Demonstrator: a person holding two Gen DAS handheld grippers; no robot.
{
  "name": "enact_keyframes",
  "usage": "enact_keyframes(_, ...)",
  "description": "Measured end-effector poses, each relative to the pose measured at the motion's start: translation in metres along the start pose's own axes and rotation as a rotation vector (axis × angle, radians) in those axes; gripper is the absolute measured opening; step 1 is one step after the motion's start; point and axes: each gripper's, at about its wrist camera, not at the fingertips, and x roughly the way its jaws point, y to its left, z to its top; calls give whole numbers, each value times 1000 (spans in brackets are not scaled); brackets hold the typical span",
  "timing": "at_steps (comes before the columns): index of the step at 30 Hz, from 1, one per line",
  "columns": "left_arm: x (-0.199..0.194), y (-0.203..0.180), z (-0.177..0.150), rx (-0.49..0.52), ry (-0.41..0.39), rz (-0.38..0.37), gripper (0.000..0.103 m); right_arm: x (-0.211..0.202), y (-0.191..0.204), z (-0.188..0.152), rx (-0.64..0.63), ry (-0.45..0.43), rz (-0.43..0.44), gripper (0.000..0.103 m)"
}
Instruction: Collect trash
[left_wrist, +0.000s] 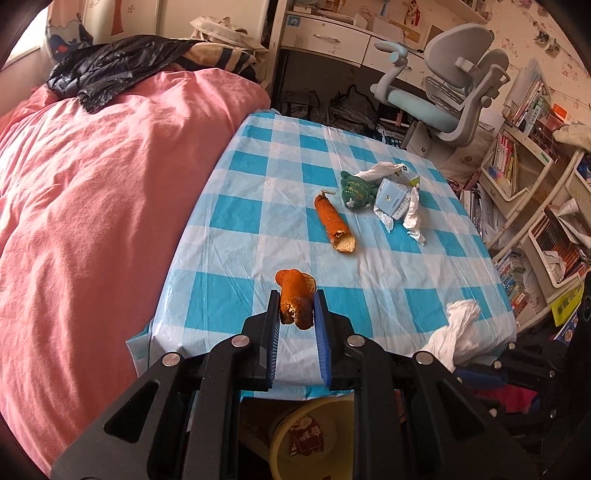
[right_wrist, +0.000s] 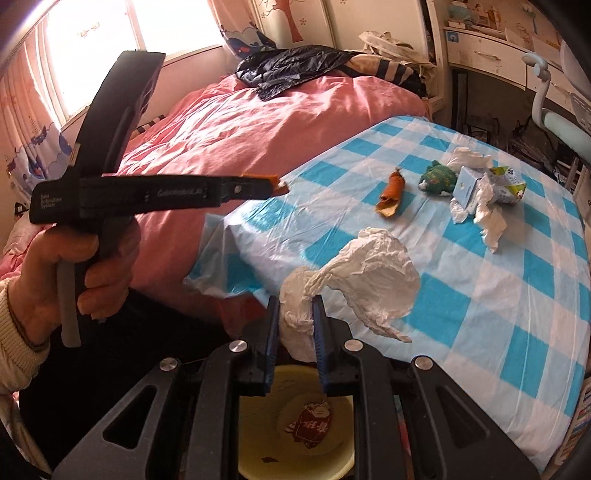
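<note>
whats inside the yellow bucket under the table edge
The yellow bucket shows a pale bottom with a red printed picture and one small dark scrap. The right gripper, shut on a crumpled white tissue, hides the bucket's sides.

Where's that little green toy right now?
The green toy lies on the checked table, far side in both views, between the orange peel and the milk carton.

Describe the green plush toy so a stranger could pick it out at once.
Start at the blue-and-white checked table beside the pink bed. In the far cluster lies the green plush toy, between the orange peel and the milk carton. It is the only green, fuzzy thing.
</note>
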Motion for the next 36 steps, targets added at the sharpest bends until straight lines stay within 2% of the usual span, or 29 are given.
enact_keyframes(5, -5, -6, -16, 30, 15, -4, 17, 16, 27, -26, -49, 103, 64, 19)
enact_keyframes(8, -5, -12, -27, 59, 31, -2, 17, 30, 39, -43, -70, 194, 116, 19)
enact_keyframes(10, -5, -17, -35, 79, 41, -1, 17, 38, 45, -54, -103, 254, 101, 27)
enact_keyframes(12, -5, -21, -42, 93, 49, 2, 17, 39, 46, -58, -123, 266, 63, 41)
enact_keyframes(14, -6, -24, -48, 103, 57, 4, 17, 33, 39, -58, -104, 241, 20, 43)
enact_keyframes(18, -4, -31, -63, 127, 90, 6, 17, 5, 11, -49, 3, 119, -104, 58)
enact_keyframes(21, 3, -47, -80, 204, 163, -13, 18, -13, -5, -36, 32, 51, -175, 60)
enact_keyframes(23, 12, -62, -95, 285, 237, -22, 28, -26, -13, -25, 17, 17, -222, 64)
enact_keyframes(24, 14, -70, -101, 326, 245, -2, 32, -35, -17, -17, 7, -11, -252, 67)
enact_keyframes(26, 11, -81, -105, 393, 201, 54, 56, -49, -26, -6, 6, -65, -288, 72)
enact_keyframes(29, 0, -87, -99, 422, 109, 107, 79, -63, -48, 6, 48, -159, -313, 75)
enact_keyframes(31, -3, -83, -92, 397, 76, 119, 84, -62, -71, -3, 135, -196, -298, 75)
enact_keyframes(32, -3, -80, -89, 379, 68, 125, 85, -56, -83, -2, 196, -150, -300, 76)
enact_keyframes(33, -3, -77, -86, 359, 63, 132, 86, -57, -91, -1, 232, -153, -311, 75)
enact_keyframes(36, -2, -69, -76, 294, 52, 136, 87, -75, -95, 1, 283, -248, -299, 76)
